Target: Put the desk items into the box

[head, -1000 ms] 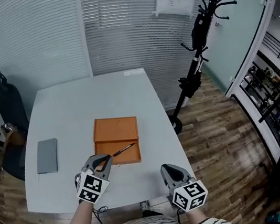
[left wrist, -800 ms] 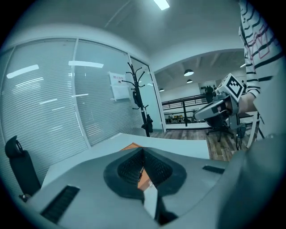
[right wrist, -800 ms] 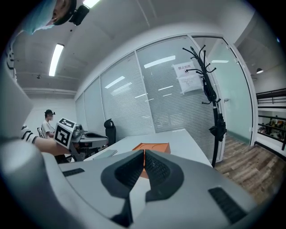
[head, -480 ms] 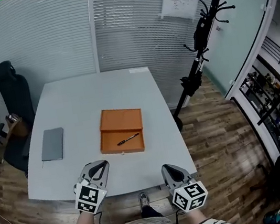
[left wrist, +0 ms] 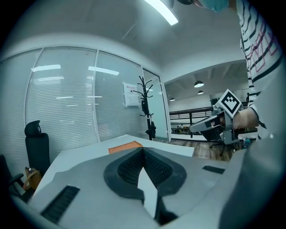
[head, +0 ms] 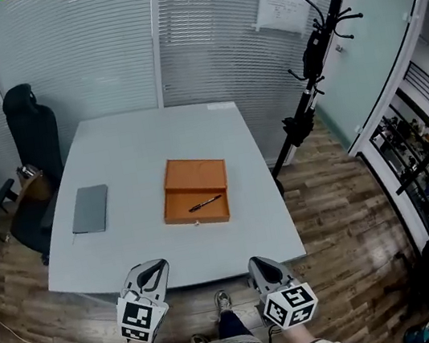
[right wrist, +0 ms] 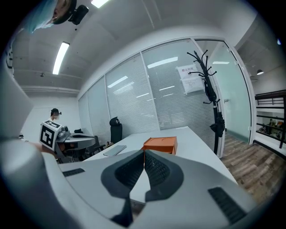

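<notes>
The right gripper [right wrist: 144, 152] is pointing across the table [right wrist: 196, 145] with its jaws pressed together, and nothing is sitting between them. Just past the jaw tips, an orange box [right wrist: 160, 144] is resting on the table, closer to the near edge than the far one. A grey notebook [right wrist: 114, 150] is lying flat toward the left edge, well apart from the box. A black chair [right wrist: 115, 127] is standing beyond the far left corner. Off the right edge, a black coat stand [right wrist: 210, 89] is rising from the wooden floor [right wrist: 254, 161] in front of a paper notice [right wrist: 190, 73]. The left gripper [right wrist: 87, 138] is showing at the far left.
</notes>
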Available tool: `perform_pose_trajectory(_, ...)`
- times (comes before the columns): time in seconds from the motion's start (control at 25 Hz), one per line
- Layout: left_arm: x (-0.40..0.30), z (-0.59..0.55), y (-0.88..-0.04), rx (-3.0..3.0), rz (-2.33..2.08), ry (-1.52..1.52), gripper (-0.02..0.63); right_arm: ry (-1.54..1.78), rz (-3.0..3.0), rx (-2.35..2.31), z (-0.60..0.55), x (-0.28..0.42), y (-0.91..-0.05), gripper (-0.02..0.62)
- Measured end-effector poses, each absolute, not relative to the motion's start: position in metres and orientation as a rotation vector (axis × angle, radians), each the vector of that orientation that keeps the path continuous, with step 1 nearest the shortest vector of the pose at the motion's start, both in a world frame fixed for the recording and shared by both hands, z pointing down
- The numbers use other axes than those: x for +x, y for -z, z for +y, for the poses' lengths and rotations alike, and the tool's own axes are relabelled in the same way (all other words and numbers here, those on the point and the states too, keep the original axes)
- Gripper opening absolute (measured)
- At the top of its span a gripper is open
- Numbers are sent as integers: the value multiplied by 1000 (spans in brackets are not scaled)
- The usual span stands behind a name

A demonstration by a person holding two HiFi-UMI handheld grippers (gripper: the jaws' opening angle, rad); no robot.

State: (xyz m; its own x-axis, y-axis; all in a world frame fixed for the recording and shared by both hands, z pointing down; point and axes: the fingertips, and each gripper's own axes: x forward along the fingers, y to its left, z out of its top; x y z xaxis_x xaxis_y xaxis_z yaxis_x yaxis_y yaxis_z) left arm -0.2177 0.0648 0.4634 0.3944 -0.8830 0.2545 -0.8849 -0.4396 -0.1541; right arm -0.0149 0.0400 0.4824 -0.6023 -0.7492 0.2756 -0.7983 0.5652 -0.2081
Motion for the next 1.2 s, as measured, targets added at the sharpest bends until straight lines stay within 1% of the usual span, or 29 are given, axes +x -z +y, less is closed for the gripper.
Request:
perform_pose_trajectory(0.56,-219,112,-486,2541,-1639,-368,23,-453,-2603,1280,69,-27,-495,25)
perform_pose_trajectory(1.2,-231,123,-494,2489,-1683,-310,23,-425,-2578,1243,66,-37,-498,25)
